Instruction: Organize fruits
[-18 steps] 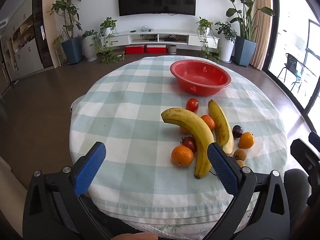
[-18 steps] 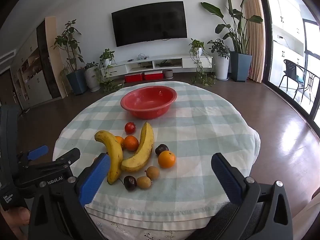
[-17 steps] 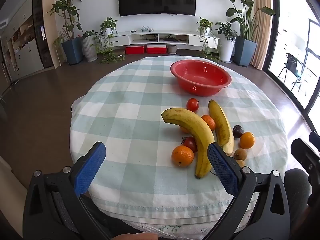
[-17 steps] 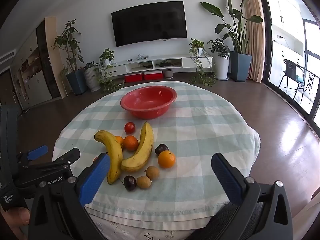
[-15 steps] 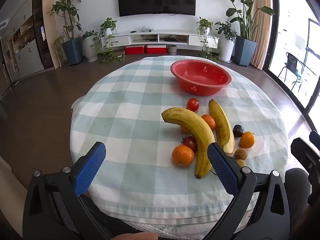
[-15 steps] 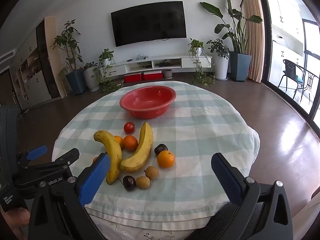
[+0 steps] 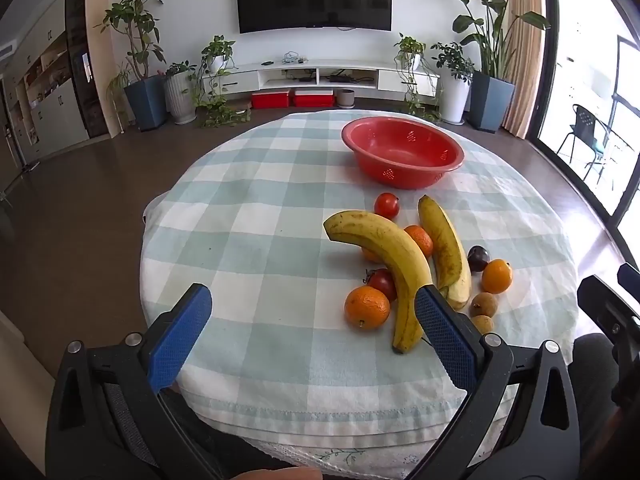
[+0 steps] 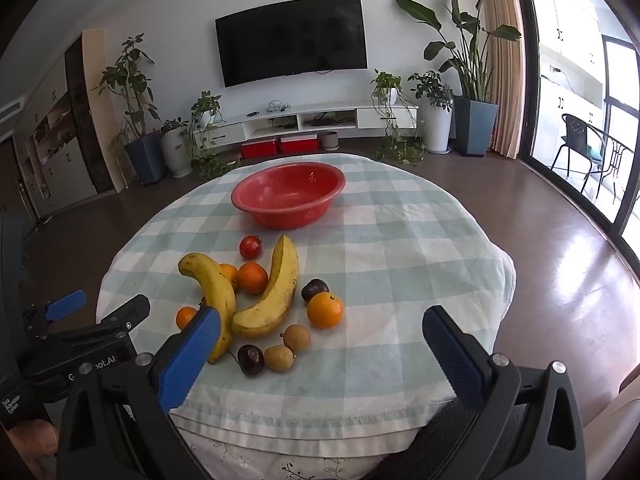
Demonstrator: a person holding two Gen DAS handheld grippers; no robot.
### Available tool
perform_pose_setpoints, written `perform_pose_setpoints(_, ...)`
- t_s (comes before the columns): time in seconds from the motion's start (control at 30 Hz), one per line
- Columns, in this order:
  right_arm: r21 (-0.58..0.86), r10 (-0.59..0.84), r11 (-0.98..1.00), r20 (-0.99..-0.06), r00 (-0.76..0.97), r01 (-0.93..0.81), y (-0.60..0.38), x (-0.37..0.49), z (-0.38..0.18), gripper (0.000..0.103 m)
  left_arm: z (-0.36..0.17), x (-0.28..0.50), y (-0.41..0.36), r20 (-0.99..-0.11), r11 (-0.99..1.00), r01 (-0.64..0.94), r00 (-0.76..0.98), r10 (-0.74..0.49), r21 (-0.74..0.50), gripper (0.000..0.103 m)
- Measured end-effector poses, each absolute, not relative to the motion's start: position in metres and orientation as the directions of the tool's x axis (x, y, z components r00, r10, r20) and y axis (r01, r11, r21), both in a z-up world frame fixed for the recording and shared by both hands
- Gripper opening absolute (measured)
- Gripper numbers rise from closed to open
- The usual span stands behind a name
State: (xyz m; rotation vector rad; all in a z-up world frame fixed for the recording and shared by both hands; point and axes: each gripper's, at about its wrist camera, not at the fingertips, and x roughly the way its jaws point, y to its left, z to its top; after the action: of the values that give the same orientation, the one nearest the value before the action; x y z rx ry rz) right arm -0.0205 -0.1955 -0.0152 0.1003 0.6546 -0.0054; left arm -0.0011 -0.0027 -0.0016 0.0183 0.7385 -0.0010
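We hold both tools over the near edge of the round desk (image 7: 248, 216), and nothing is in hand. The left tool (image 7: 312, 334) has its jaws spread wide and empty; the right tool (image 8: 320, 354) is spread just as wide, also empty. The fruit lies loose on the checked cloth, all of it outside the red bowl (image 8: 288, 194), which stands bare at the far side.

The long banana (image 7: 384, 260) leans across a tomato (image 7: 382, 282) and sits against an orange (image 7: 367, 307); the second banana (image 7: 444, 244) lies just beside it. Risk, as we judge it: lift either banana and the round fruit packed against it may roll, and the longans (image 8: 296, 338) and dark cherry (image 8: 251, 359) lie near the desk's front edge, so a nudge could send them off. The two tools also sit close together, so reaching for the same cluster could knock them.

Writing: on the left tool's body, seen from the right wrist view, we read only fragments, "G…oot.AI" and a small label we cannot make out.
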Motion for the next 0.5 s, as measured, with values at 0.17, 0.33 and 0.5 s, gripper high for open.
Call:
perform_pose_setpoints(0.17,0.086,0.022,0.995,-0.620,0.784,0.040,-0.1947,-0.0194,-0.0175,0.103,-0.0015,-0.0006,-0.0019,-0.673,1.000,0.010,0.739,0.005,0.018,0.103)
perform_pose_setpoints(0.33,0.087,0.022,0.995,-0.626,0.780,0.042,-0.1953,-0.0189,-0.0193,0.103,-0.0034,-0.0008,-0.0008,-0.673,1.000,0.010,0.740,0.006,0.019,0.103)
perform_pose_setpoints(0.5,0.087,0.022,0.995,-0.627,0.779,0.042,-0.1955,-0.0189,-0.0198,0.103,-0.0039,-0.0013,-0.0011,-0.673,1.000,0.011,0.740,0.005,0.019,0.103)
